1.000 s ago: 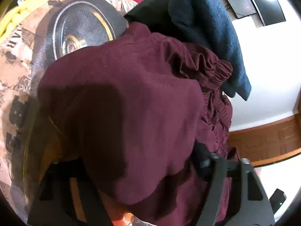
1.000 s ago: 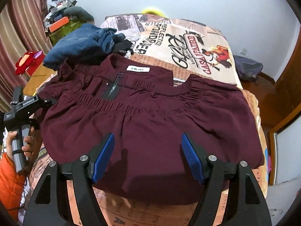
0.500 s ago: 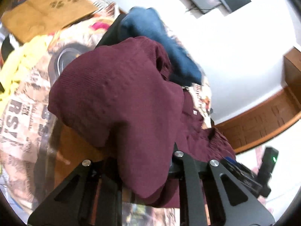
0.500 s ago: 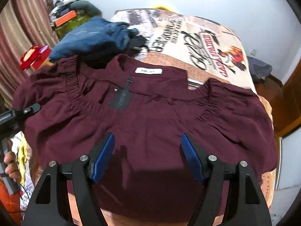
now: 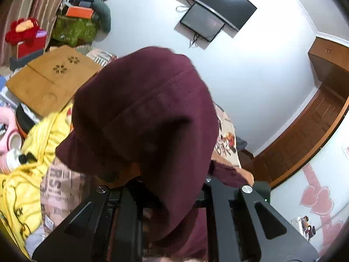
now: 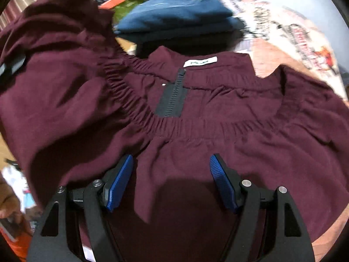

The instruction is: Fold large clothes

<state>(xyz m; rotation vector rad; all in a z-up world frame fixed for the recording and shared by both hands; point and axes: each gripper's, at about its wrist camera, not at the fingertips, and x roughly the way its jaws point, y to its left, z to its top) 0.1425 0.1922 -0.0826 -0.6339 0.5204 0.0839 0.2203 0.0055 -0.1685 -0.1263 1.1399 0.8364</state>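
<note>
The left gripper [image 5: 172, 198], open a second ago, now pinches the maroon blouse's [image 6: 196, 135] sleeve lifted off the bed, starting the fold, while the right gripper [image 6: 172, 181] hovers spread above it

maroon top [image 6: 196, 144] blanketing bed, folded blue clothes [image 6: 174, 19] crowding far edge

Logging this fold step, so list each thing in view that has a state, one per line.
Maroon blouse: spread collar-up on the bed, one side lifted off it.
Neck zip: closed.
Left gripper: jaws shut on a bunched fold of the blouse, draped over them.
Right gripper: jaws open above the blouse, nothing between them.
Blue clothes: folded, stacked beyond the collar.
Wall screen: off, dark.
</note>
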